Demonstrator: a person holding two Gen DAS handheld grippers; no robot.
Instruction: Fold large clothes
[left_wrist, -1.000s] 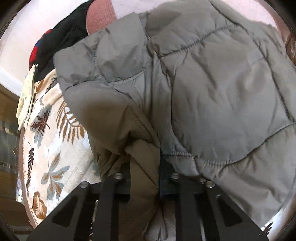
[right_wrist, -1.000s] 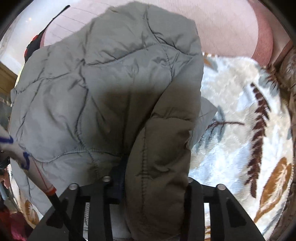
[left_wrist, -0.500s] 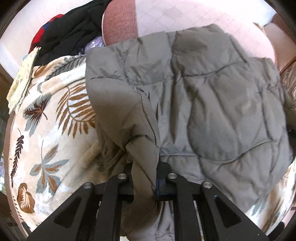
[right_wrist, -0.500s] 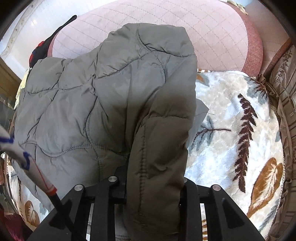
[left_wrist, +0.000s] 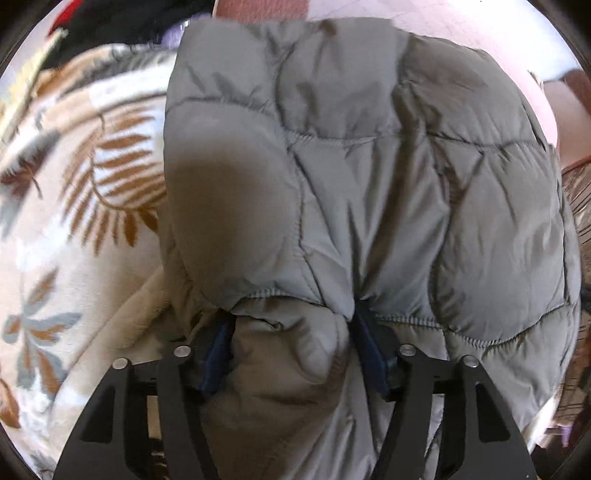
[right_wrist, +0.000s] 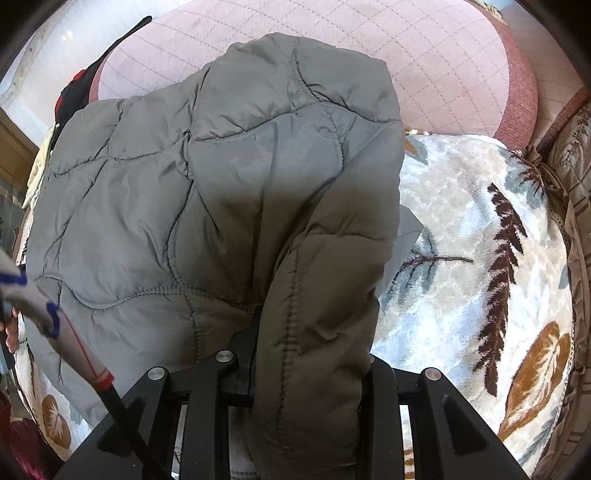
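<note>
A grey-green quilted puffer jacket (left_wrist: 369, 184) lies folded on a leaf-patterned blanket (left_wrist: 92, 221). My left gripper (left_wrist: 291, 354) points steeply down at the jacket's near edge. Its jaws are opening, and a puffy fold of the jacket bulges loosely between the blue pads (left_wrist: 218, 354). In the right wrist view the same jacket (right_wrist: 221, 184) spreads to the left. My right gripper (right_wrist: 310, 362) is shut on a thick padded fold of it, which drapes down over the fingers and hides the pads.
The blanket (right_wrist: 480, 258) covers the bed to the right, with a pink quilted mattress (right_wrist: 369, 48) beyond it. Dark and red clothes (right_wrist: 74, 92) are piled at the far left. A white-and-blue piece on a black rod (right_wrist: 55, 325) crosses the lower left.
The left jaws, earlier pinched on the jacket fold, have spread apart. The left view has shifted across and closer over the jacket. The right gripper keeps its grip and has risen slightly.
</note>
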